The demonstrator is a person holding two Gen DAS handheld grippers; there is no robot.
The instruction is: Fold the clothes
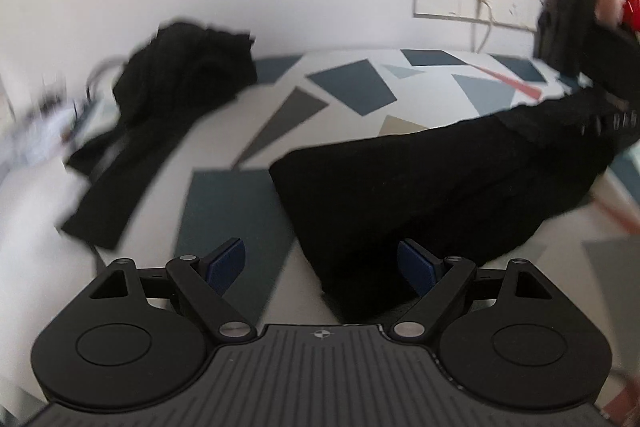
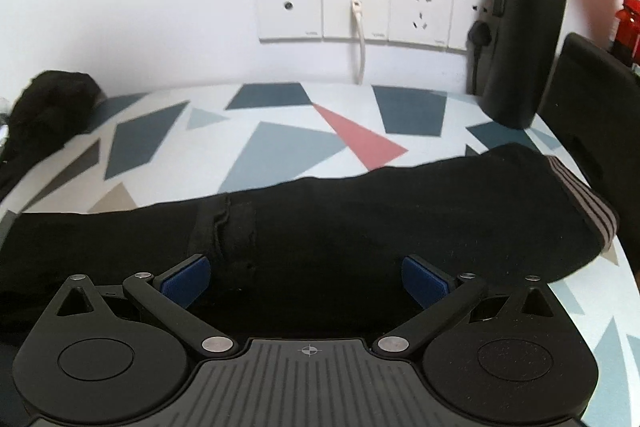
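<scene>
A long black garment (image 2: 360,211) lies folded lengthwise across the patterned table (image 2: 280,143), its striped grey waistband (image 2: 588,211) at the right end. The same black garment (image 1: 440,179) runs from bottom centre toward the upper right in the left wrist view. My left gripper (image 1: 322,265) is open just above the garment's near left end, nothing between its blue pads (image 1: 226,263). Open as well, my right gripper (image 2: 306,281) hovers over the garment's middle, pads (image 2: 424,283) apart and empty. The left wrist view is motion-blurred.
A second crumpled black garment (image 1: 168,99) lies at the far left of the table, seen also as a dark heap (image 2: 48,111). A black flask (image 2: 520,35) and a black box (image 2: 592,107) stand back right by the wall sockets (image 2: 360,11). A white cable (image 2: 360,43) hangs down.
</scene>
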